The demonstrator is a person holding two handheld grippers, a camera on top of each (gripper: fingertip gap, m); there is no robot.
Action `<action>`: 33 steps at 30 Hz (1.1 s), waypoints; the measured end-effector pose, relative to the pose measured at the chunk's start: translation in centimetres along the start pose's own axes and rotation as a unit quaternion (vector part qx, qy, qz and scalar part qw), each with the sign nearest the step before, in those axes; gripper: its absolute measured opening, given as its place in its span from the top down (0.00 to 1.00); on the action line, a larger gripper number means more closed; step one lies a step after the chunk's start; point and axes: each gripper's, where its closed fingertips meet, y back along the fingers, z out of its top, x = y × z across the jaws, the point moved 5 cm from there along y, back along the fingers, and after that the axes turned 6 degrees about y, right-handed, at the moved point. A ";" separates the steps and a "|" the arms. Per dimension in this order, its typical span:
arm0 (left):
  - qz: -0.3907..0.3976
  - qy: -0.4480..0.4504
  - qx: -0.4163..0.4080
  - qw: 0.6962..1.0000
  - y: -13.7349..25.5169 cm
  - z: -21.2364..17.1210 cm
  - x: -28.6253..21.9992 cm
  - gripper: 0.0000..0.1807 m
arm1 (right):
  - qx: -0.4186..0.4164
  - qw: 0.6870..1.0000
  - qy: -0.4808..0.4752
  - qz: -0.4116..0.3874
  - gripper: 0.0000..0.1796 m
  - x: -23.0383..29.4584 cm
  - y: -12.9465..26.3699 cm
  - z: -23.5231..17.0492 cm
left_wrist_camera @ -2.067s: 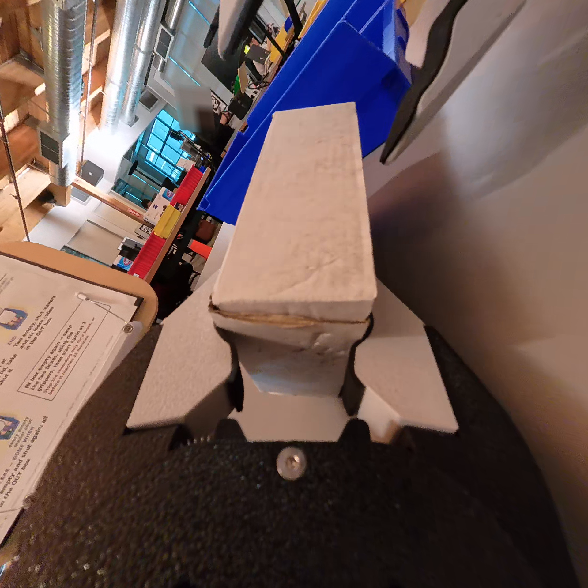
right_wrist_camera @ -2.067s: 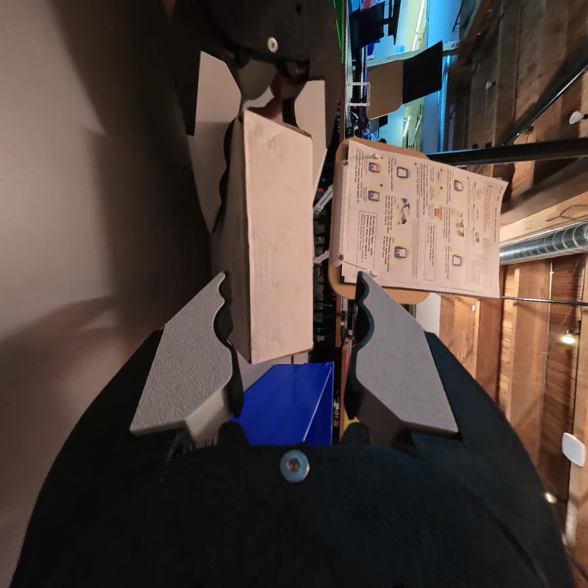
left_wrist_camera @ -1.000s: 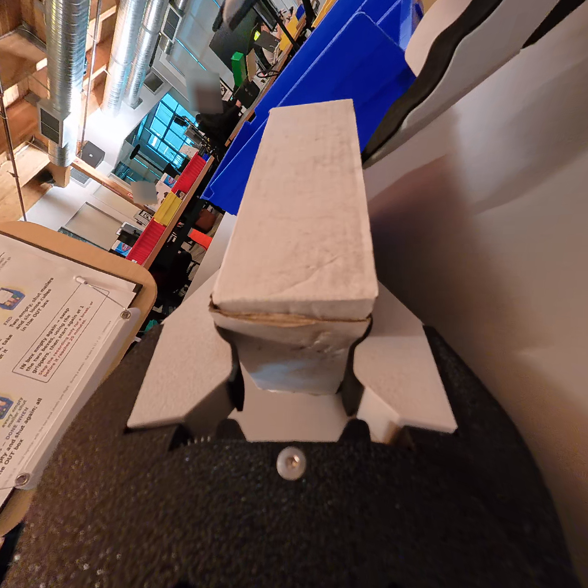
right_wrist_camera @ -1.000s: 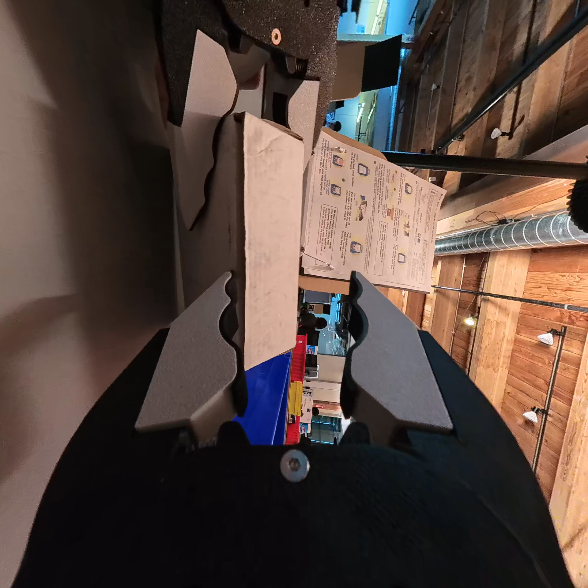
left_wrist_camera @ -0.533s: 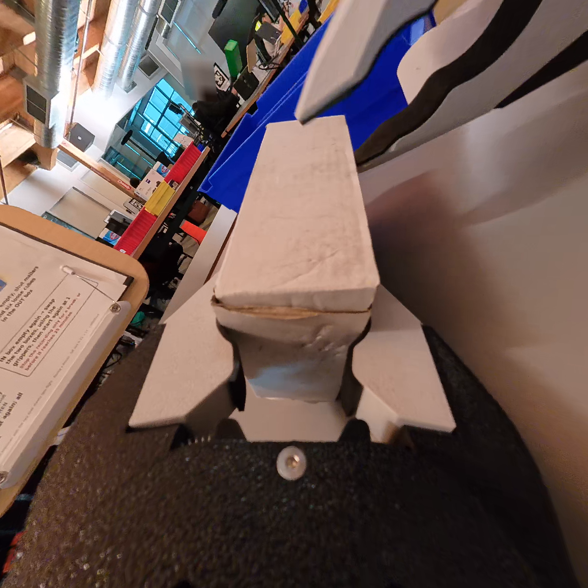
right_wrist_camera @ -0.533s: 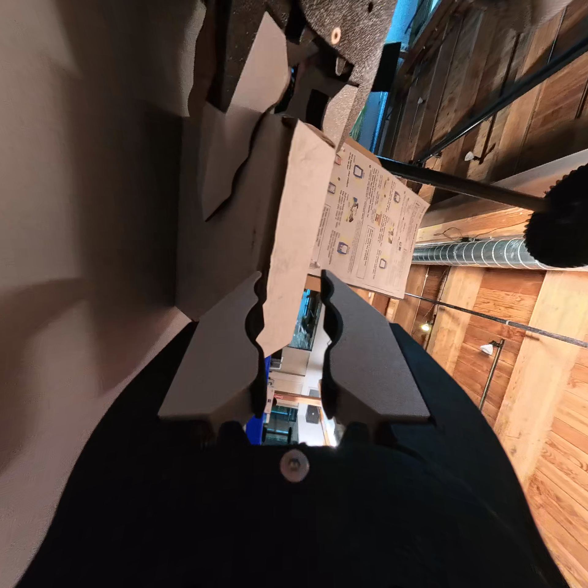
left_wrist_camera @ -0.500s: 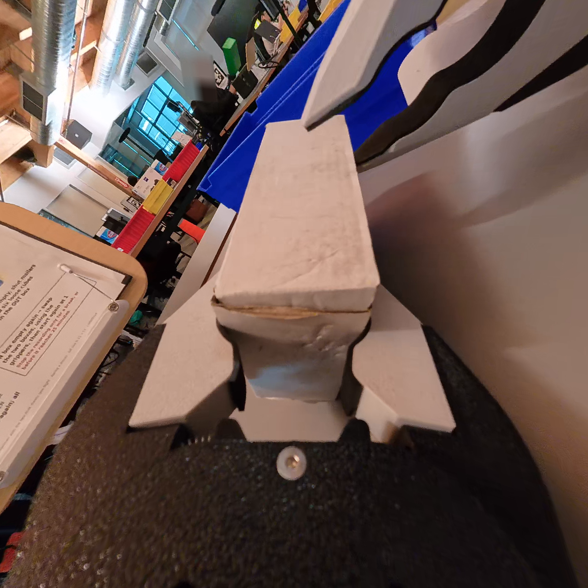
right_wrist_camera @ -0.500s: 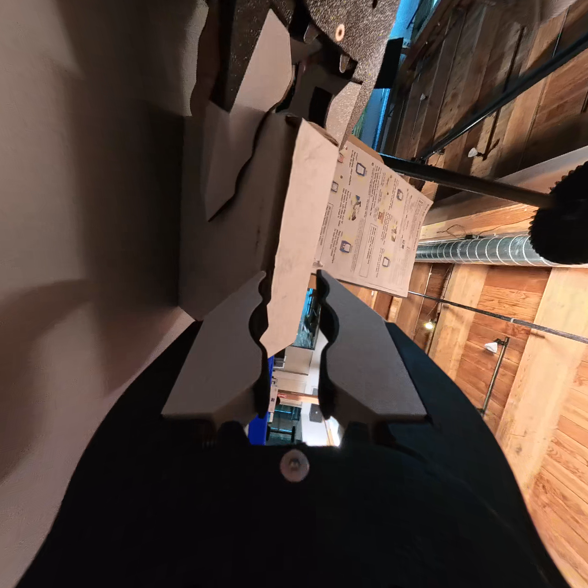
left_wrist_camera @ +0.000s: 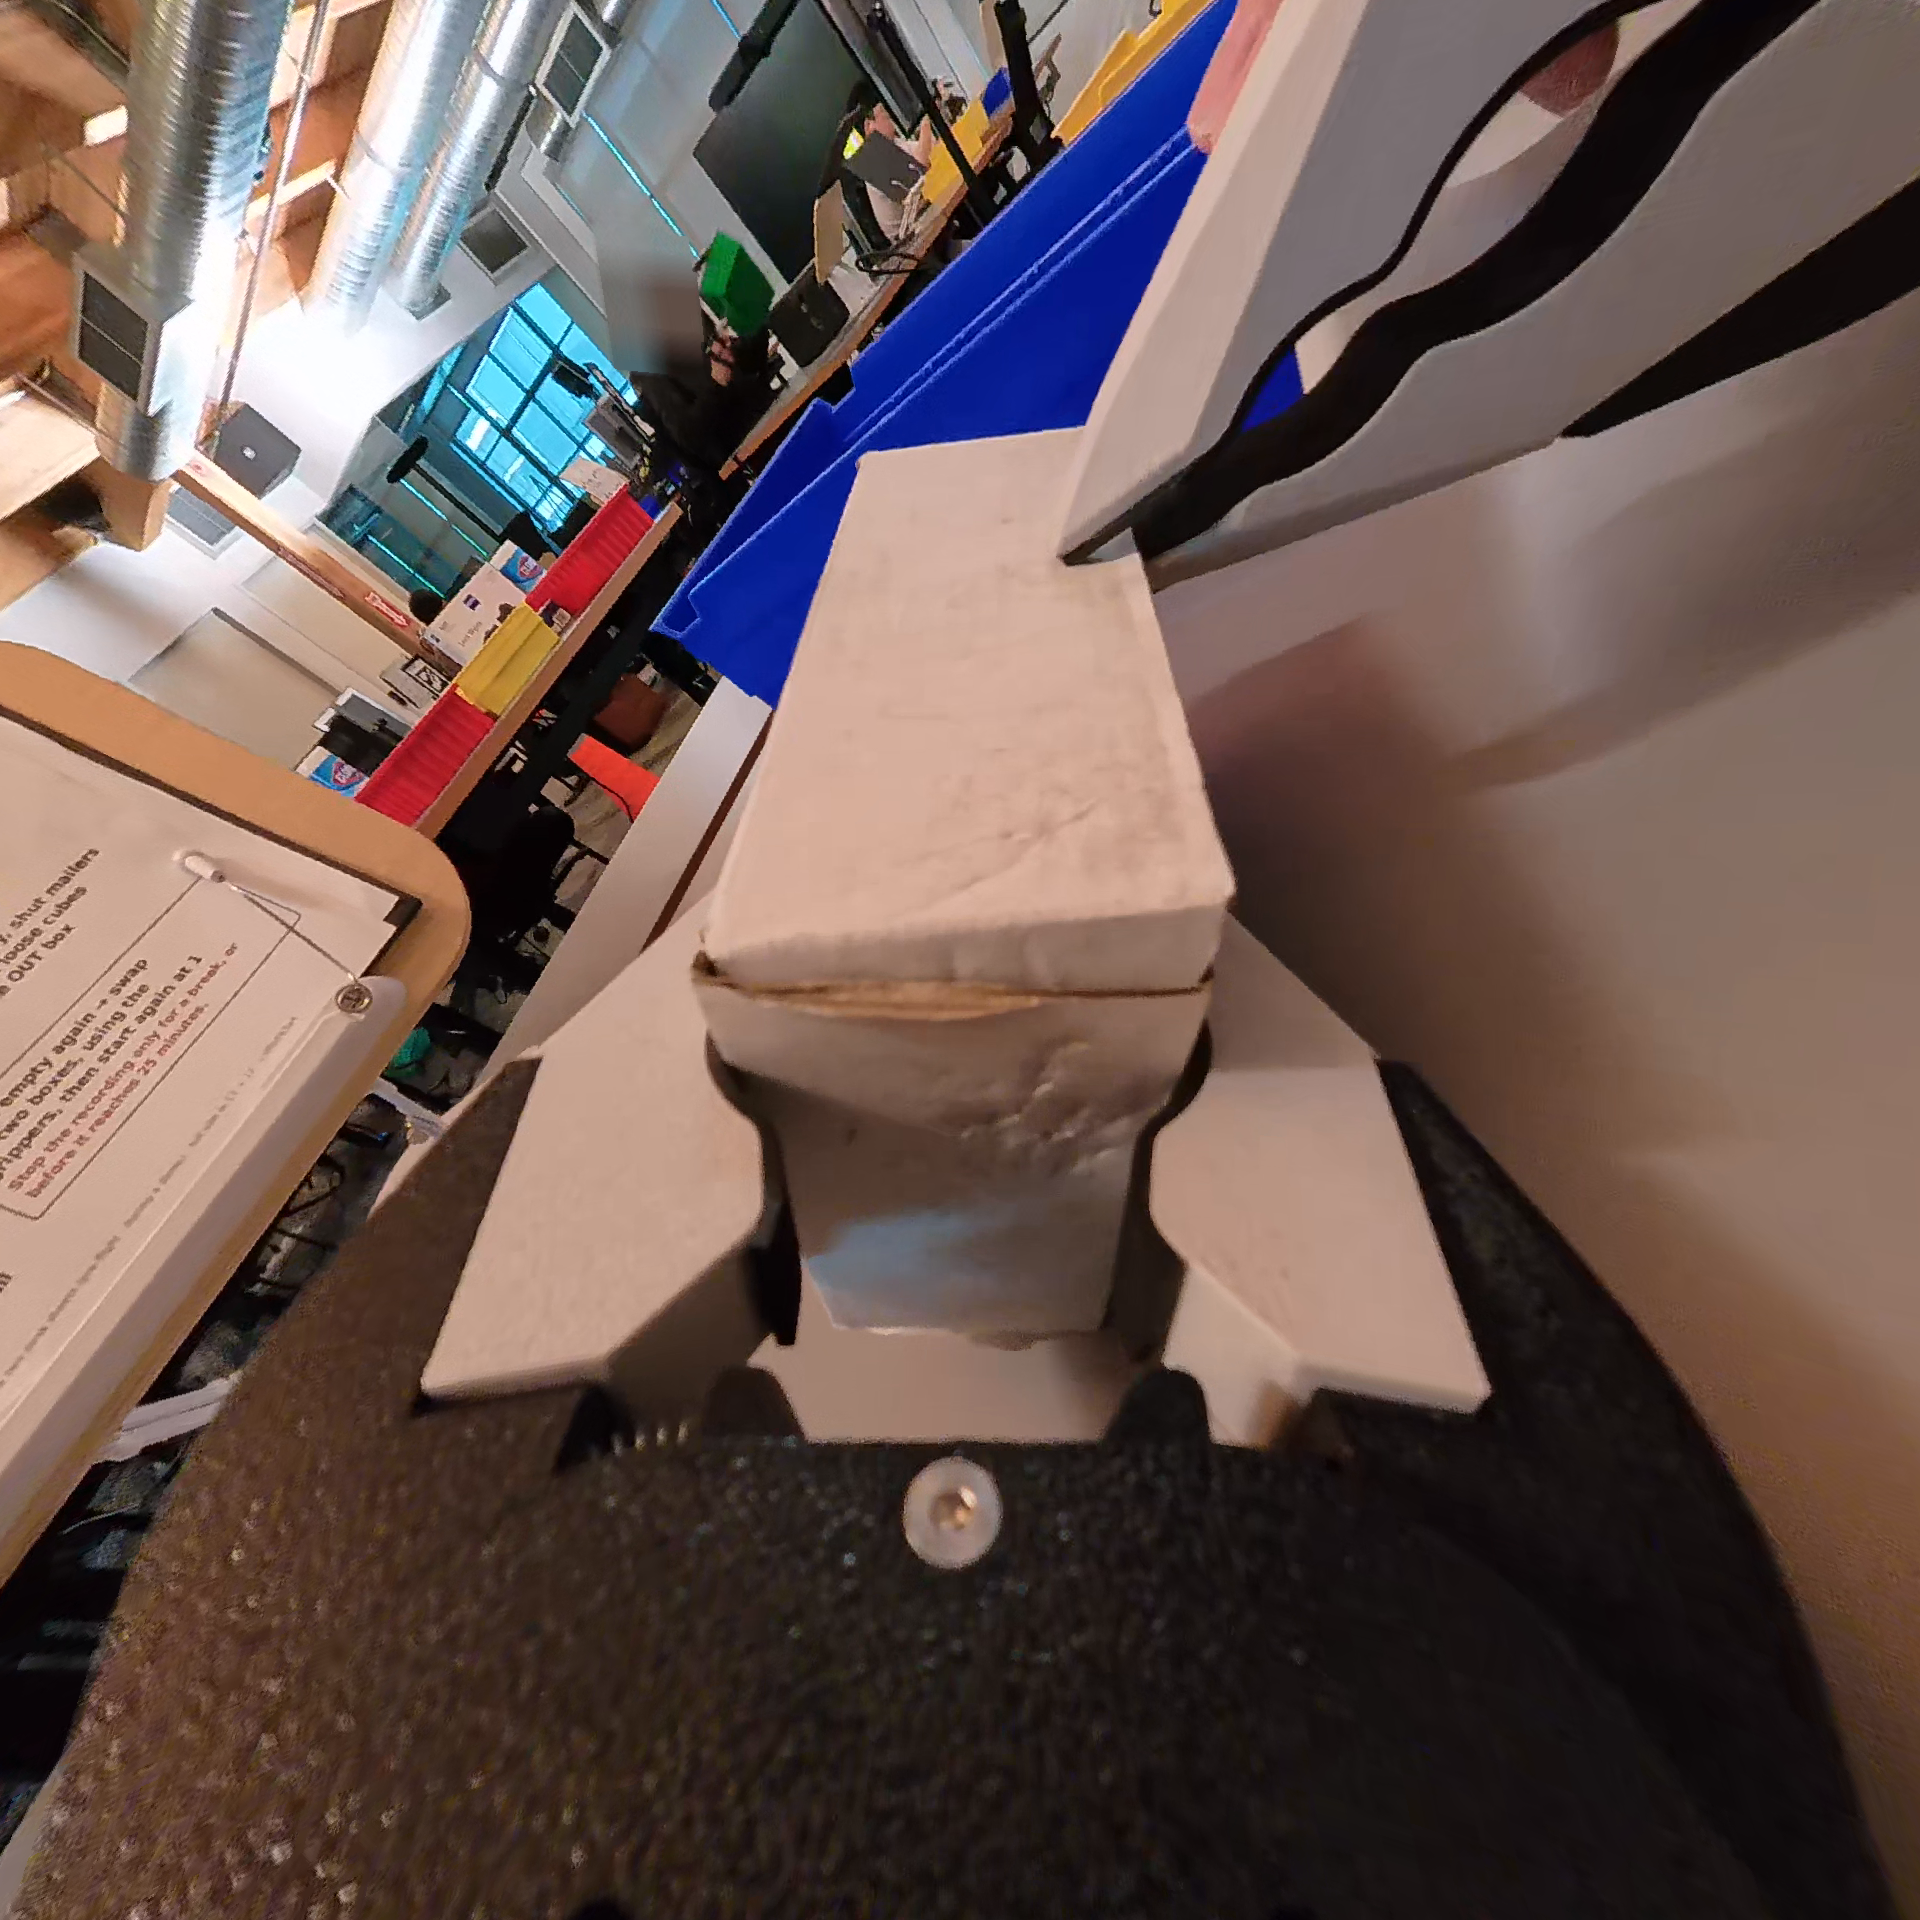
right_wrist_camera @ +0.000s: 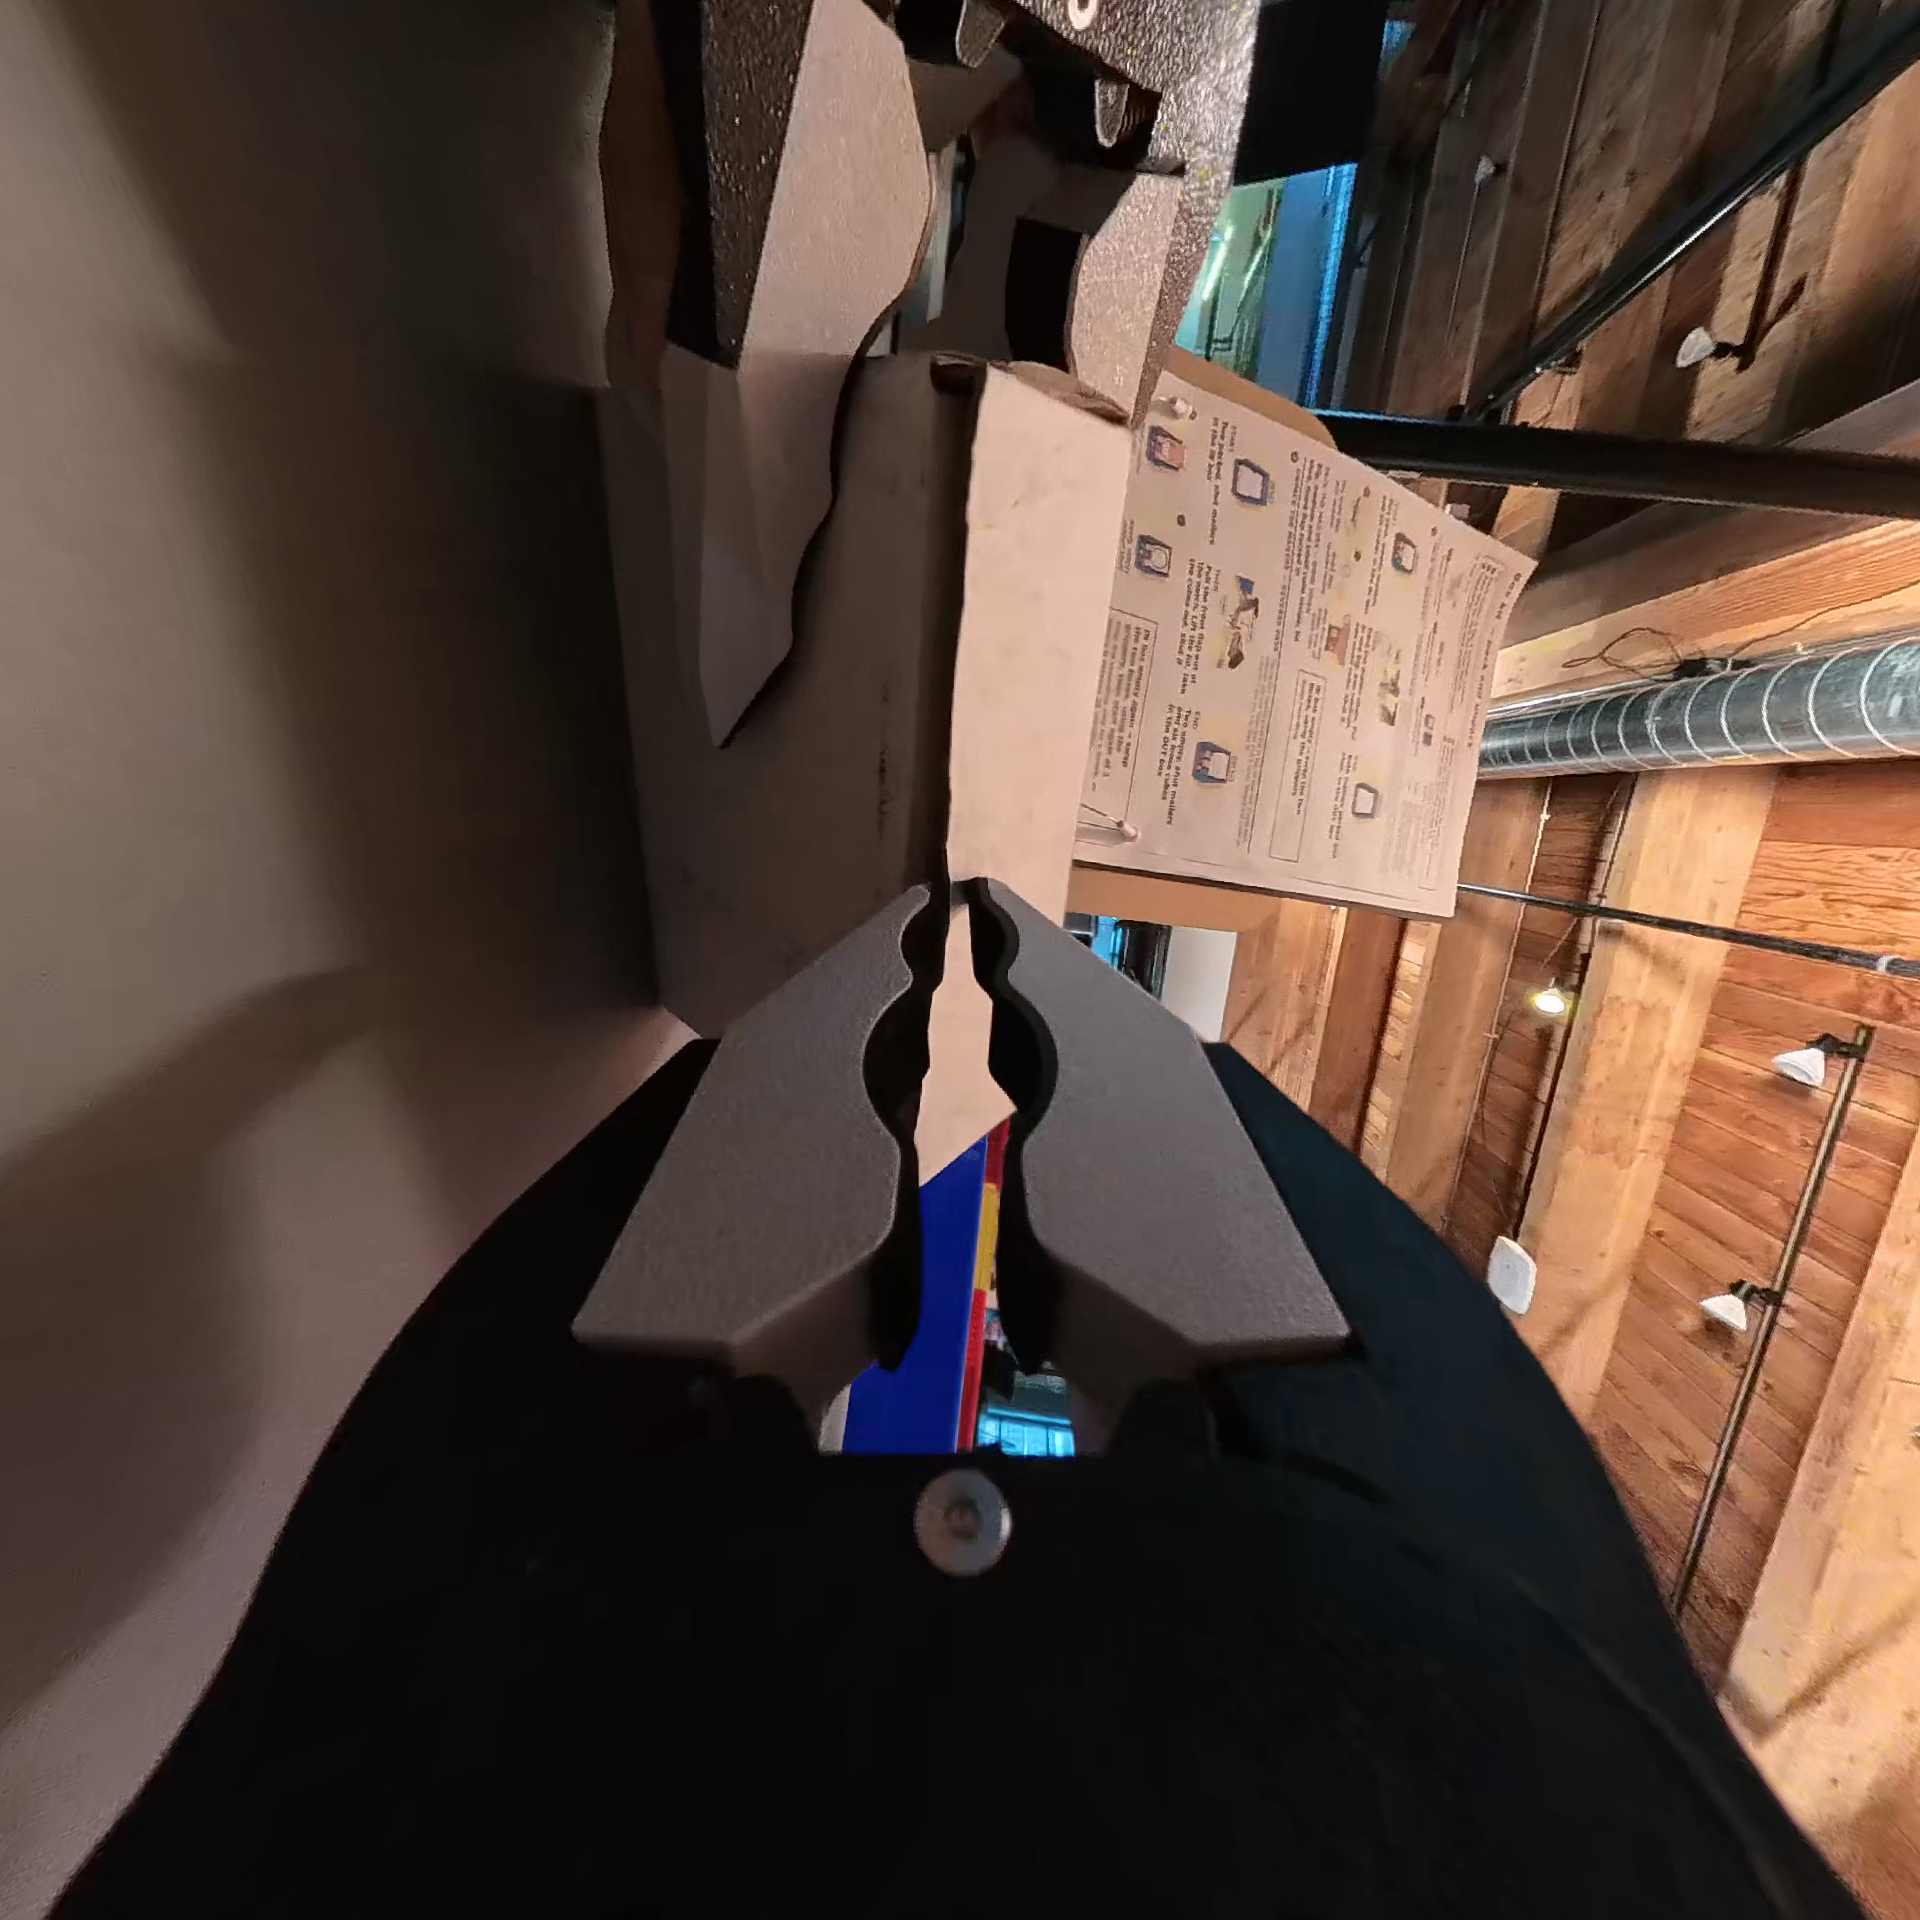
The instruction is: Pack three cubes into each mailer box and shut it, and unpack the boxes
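The left gripper [left_wrist_camera: 961,1174] clamps the near end of the shut mailer box [left_wrist_camera: 977,727], held off the bench [left_wrist_camera: 1610,935], while farther along the right gripper [right_wrist_camera: 951,1049], nearly closed, pinches its far edge, apparently the lid, so opening it for unpacking likely comes next.

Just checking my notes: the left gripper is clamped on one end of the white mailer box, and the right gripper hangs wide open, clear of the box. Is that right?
Not quite. The left gripper is clamped on one end of the white mailer box, but the right gripper is not wide open: the right wrist view shows its jaws nearly shut, pinching the box's far edge.
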 end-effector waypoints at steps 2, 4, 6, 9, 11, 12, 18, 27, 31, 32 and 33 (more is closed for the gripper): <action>0.005 -0.003 -0.004 1.000 0.2 0.1 0.0 0.60 | 0.000 1.000 -0.003 -0.001 0.99 -0.1 0.0 0.1; 0.020 -0.005 -0.021 1.000 0.5 0.5 0.1 0.58 | -0.004 1.000 -0.007 -0.005 0.99 -0.2 -0.1 0.3; 0.031 0.008 -0.054 0.998 1.1 1.5 0.2 0.57 | -0.013 1.000 -0.013 -0.007 0.99 -0.3 -0.1 0.8; 0.032 0.025 -0.057 0.998 1.4 1.7 0.4 0.56 | -0.014 1.000 -0.019 -0.015 0.99 -0.4 -0.3 1.2; 0.030 0.036 -0.047 0.998 1.5 1.3 0.6 0.56 | -0.017 0.999 -0.028 -0.017 0.99 -0.5 -0.3 1.2; 0.030 0.039 -0.044 0.998 1.6 1.1 0.8 0.56 | -0.019 0.999 -0.034 -0.016 0.99 -0.6 -0.3 1.2; -0.016 0.071 -0.012 0.997 0.8 0.3 0.6 0.55 | -0.028 0.999 -0.041 -0.019 0.99 -0.7 -0.2 1.1; -0.040 0.083 -0.009 0.996 0.1 0.1 1.0 0.57 | -0.013 0.998 0.006 -0.062 0.92 -1.1 -0.5 0.8; -0.043 0.092 -0.007 0.995 0.1 0.0 1.2 0.58 | -0.008 0.997 0.031 -0.076 0.92 -1.1 -0.9 0.8; -0.043 0.089 -0.007 0.995 0.1 0.0 1.2 0.58 | -0.011 0.997 0.034 -0.074 0.94 -1.0 -1.0 0.9; -0.042 0.086 -0.007 0.995 0.1 0.0 1.1 0.59 | -0.013 0.996 0.041 -0.072 0.95 -0.9 -1.0 0.9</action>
